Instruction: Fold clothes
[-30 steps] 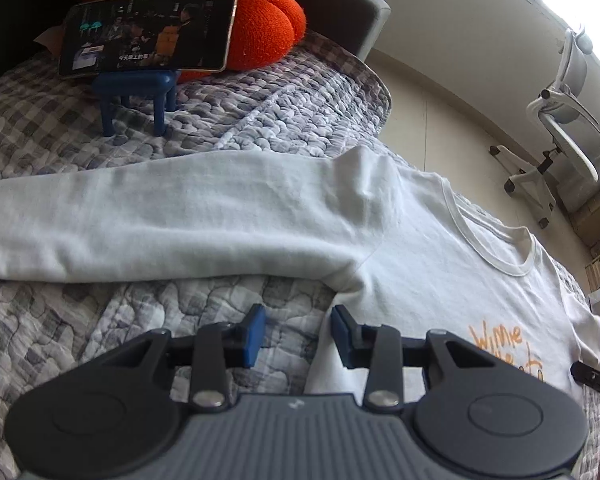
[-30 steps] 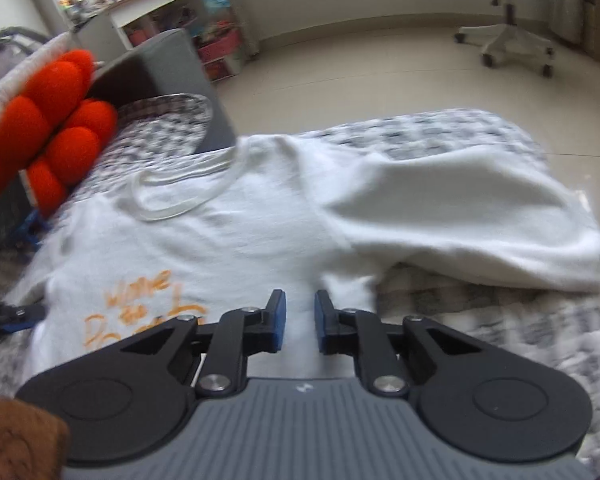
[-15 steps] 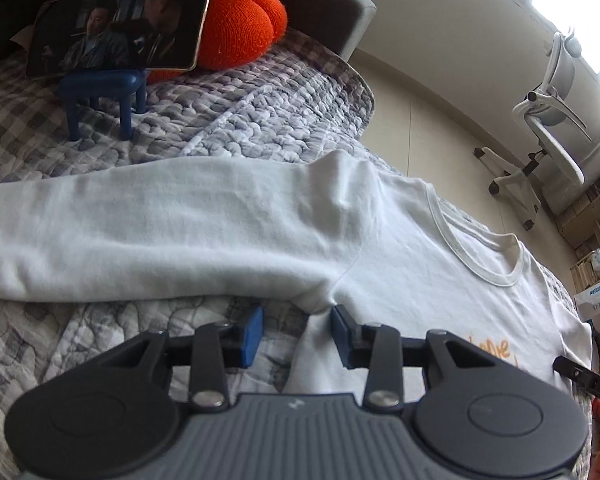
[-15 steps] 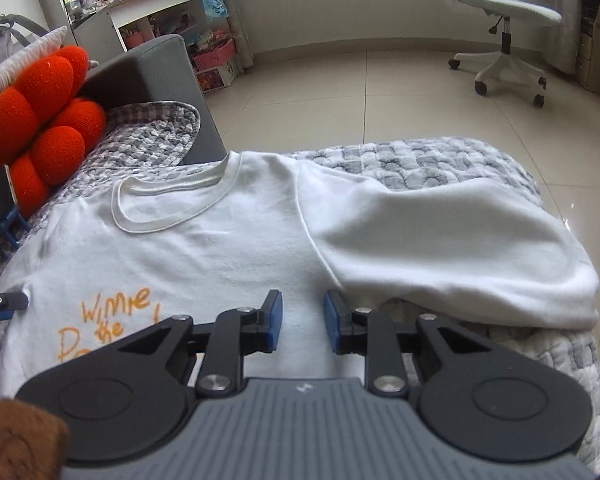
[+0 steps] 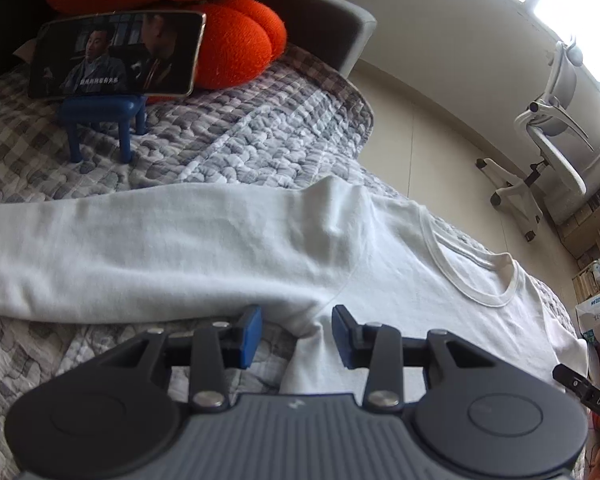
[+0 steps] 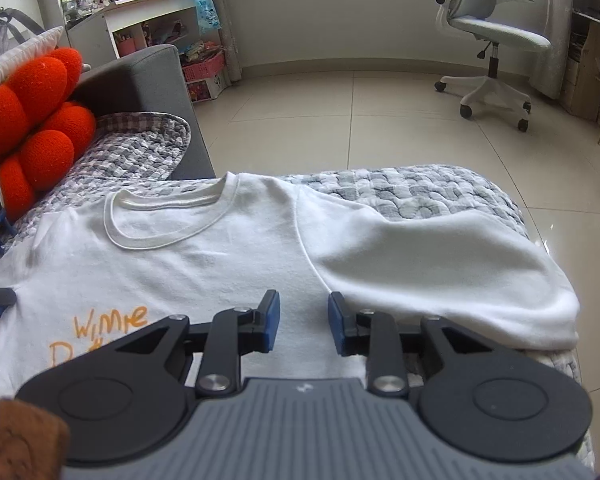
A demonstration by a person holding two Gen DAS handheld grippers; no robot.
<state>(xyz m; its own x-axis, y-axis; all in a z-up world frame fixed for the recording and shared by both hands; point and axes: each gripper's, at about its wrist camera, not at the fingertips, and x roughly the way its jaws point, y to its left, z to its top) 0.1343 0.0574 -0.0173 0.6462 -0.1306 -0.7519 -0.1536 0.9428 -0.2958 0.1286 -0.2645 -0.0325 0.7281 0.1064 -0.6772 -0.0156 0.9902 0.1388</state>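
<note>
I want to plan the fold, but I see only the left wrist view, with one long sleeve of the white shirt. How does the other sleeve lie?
Observer: The other sleeve lies spread out to the side on the quilt, not folded over the body.
Operator: Does the right hand-held gripper hold something?
Observer: No. The right hand-held gripper is open, with its jaws apart near the seam where that sleeve joins the body.
Operator: Is the shirt face up?
Observer: Yes, orange lettering shows on the chest.
</note>
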